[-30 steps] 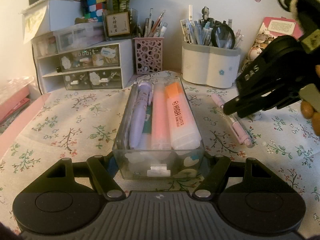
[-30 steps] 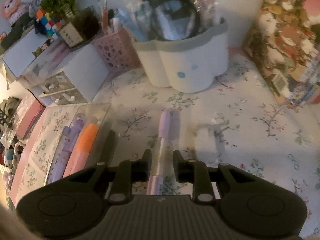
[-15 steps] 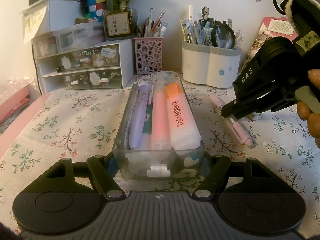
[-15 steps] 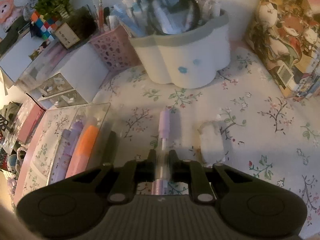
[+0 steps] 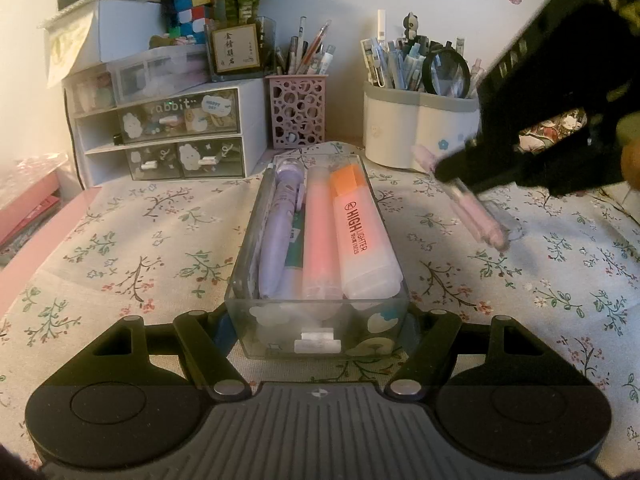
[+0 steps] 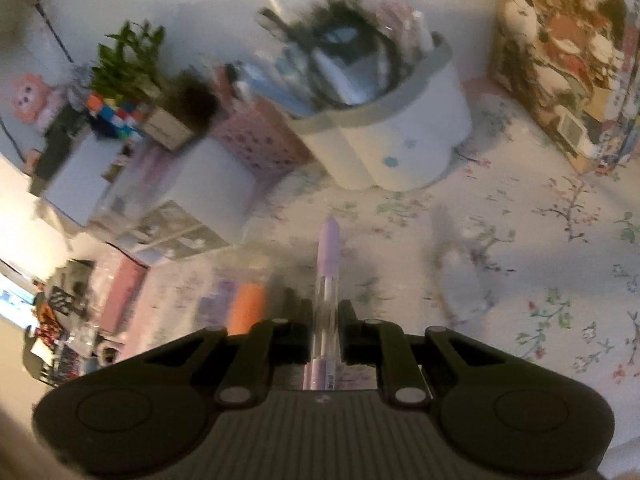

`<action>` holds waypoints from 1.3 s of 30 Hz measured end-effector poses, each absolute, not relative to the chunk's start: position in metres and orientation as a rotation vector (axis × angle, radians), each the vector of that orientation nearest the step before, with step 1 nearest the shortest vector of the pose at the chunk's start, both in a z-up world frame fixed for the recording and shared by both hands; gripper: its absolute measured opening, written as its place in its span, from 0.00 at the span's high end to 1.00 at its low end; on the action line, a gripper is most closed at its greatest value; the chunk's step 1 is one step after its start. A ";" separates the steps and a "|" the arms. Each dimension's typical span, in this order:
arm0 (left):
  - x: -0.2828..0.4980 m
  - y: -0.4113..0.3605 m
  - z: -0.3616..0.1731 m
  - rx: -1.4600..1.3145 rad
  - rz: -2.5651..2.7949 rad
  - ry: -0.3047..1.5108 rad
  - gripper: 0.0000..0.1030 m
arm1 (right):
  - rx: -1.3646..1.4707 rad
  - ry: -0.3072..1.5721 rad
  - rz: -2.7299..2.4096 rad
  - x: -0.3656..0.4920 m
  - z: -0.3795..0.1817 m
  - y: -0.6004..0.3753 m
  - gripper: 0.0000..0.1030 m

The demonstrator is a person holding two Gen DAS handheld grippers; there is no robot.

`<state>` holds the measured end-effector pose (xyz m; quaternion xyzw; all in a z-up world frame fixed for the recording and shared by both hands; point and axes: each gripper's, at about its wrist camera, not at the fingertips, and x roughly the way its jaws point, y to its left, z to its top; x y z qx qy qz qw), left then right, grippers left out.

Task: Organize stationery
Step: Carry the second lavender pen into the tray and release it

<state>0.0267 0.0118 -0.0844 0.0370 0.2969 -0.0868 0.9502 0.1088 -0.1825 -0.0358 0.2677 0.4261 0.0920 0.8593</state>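
The right hand-held gripper point(image 6: 325, 330), tilted steeply downward, has just been closing and now pinches a lilac-capped clear pen point(image 6: 327, 280) along its barrel, the cap pointing away toward the white pen holder point(image 6: 384, 148); in the left view the pen point(image 5: 476, 216) hangs blurred above the floral tabletop point(image 5: 140, 248). The left hand-held gripper point(image 5: 318, 332), angled down, clamps the near end of the clear plastic tray point(image 5: 320, 320), which holds an orange highlighter point(image 5: 362, 236), a pink marker point(image 5: 318, 236) and a purple pen point(image 5: 276, 232), left of the held pen.
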 end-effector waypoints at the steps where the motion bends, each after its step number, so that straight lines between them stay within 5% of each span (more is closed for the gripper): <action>1: 0.027 0.012 -0.084 0.075 -0.177 0.604 0.29 | 0.571 0.891 0.201 0.108 -0.033 -0.180 0.91; 39: 0.027 0.012 -0.084 0.075 -0.178 0.604 0.29 | 0.548 0.984 0.312 0.133 -0.027 -0.105 0.90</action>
